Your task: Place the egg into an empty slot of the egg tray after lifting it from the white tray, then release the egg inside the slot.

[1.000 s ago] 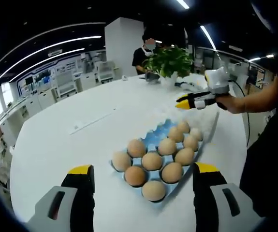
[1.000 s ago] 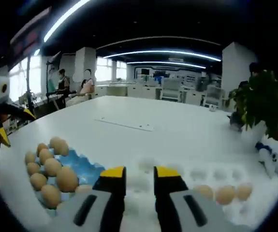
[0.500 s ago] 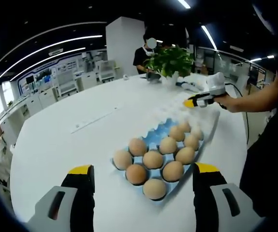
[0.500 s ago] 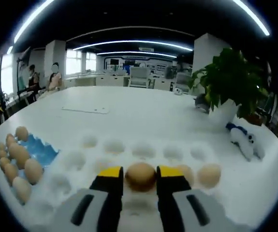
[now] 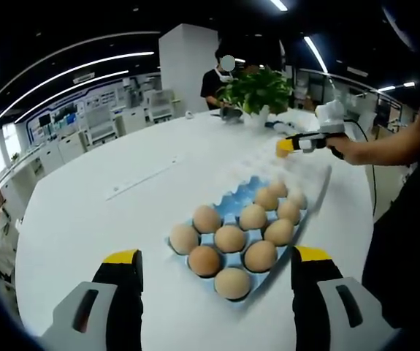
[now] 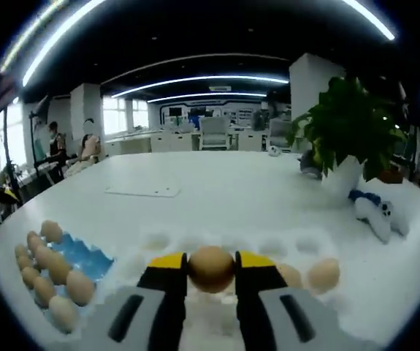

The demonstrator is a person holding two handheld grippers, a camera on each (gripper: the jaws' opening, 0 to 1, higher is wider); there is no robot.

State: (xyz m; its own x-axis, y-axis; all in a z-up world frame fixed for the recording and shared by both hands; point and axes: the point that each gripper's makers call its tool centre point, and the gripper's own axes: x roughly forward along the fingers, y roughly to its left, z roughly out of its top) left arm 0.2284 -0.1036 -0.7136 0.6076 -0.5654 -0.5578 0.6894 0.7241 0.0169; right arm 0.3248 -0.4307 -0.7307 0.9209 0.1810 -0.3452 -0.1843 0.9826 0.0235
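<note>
My right claw [image 6: 210, 268] pinches the egg [image 6: 210, 268] above the white tray [image 6: 297, 245]; my left claw [image 5: 213, 272] hangs spread before the blue tray [image 5: 235, 207]. Squeeze harder and the shell cracks; ease off and it drops. White table [image 6: 217, 186], potted plant [image 6: 345, 139], open office under strip lights
</note>
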